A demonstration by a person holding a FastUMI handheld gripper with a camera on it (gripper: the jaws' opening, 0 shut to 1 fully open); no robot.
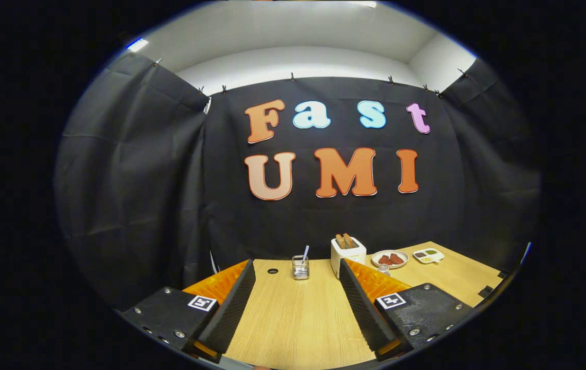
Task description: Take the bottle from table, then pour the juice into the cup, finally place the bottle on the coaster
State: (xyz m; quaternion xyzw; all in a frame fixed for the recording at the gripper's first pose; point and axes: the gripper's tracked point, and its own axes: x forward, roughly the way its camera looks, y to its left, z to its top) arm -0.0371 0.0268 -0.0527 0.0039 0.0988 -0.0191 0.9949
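Above the wooden table (293, 318), gripper (297, 272) fingers apart, empty; glass cup (300, 267) just beyond them; stage undetermined

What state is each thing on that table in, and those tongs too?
Tongs: open, nothing between them.
Glass: upright beyond the tongs, straw in it.
Toaster: upright, two slices sticking up.
Plate: flat, food on it.
Tray: flat, compartments partly filled.
Table: bare between the tongs.

Black cloth walls (133, 195) back a wooden table (298, 318) under white ceiling (293, 31).
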